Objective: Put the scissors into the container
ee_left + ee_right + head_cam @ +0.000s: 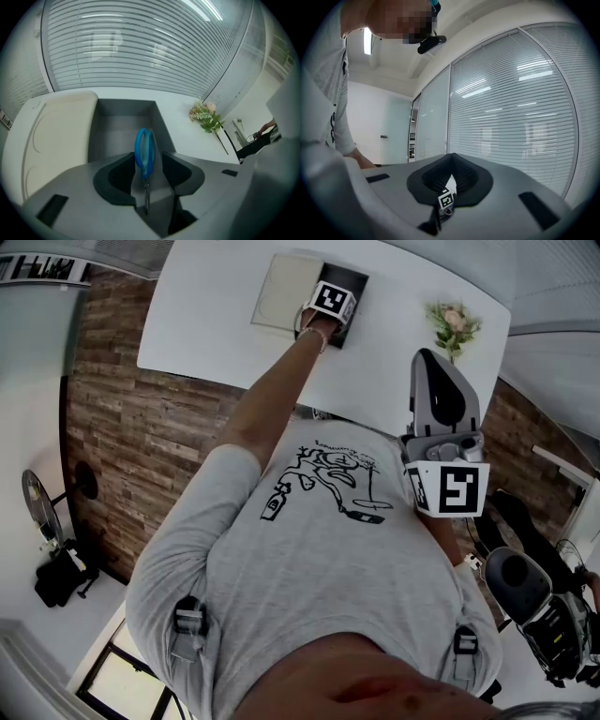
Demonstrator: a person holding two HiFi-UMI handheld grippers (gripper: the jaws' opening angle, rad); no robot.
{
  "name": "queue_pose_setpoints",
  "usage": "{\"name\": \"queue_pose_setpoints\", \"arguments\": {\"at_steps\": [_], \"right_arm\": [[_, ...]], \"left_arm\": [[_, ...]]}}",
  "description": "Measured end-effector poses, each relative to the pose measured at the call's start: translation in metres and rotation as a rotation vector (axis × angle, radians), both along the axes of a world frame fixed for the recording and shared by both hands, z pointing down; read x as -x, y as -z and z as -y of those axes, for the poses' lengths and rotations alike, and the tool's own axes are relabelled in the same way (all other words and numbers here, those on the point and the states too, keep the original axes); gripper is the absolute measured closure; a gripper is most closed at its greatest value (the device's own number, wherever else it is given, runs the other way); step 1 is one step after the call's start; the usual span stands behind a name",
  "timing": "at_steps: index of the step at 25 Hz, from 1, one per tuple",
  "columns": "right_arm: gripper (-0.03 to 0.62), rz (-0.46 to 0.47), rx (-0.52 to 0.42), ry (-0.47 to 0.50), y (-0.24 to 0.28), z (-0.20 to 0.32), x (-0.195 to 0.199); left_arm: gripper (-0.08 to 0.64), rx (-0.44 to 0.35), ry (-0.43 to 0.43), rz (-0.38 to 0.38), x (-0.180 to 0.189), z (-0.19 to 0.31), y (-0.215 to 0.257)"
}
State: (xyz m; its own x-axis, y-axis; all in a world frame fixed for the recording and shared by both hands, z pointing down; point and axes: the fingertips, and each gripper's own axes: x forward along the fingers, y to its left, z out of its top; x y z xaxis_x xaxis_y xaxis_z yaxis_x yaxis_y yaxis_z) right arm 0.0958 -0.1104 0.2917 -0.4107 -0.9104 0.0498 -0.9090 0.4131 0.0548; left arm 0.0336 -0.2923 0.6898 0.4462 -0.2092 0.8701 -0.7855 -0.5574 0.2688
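Blue-handled scissors (144, 152) stand between the jaws of my left gripper (147, 158), handles toward the container and blades pointing back at the camera. The jaws stand apart, with a gap on the right side of the handles; the left jaw is close beside them. Just beyond lies the open dark grey container (123, 127). In the head view the left gripper (330, 306) is reached out over the container (354, 279) at the table's far side; the scissors are hidden there. My right gripper (433, 362) is held up near the person's chest, its jaws (451, 158) together on nothing.
A beige lid (56, 136) lies left of the container, also seen as a lid (281, 292) in the head view. Artificial flowers (453, 324) lie on the white table (206, 324) to the right. An office chair (525, 596) stands at the lower right.
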Motion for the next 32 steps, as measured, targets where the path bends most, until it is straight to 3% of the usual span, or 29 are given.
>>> {"name": "queue_pose_setpoints", "arguments": {"at_steps": [13, 32], "right_arm": [[0.586, 0.007, 0.000, 0.005, -0.001, 0.000, -0.002], [0.586, 0.015, -0.007, 0.010, 0.002, 0.002, -0.003]], "left_arm": [[0.383, -0.046, 0.032, 0.020, 0.008, 0.013, -0.003], [0.383, -0.035, 0.048, 0.012, 0.011, 0.012, -0.001]]}}
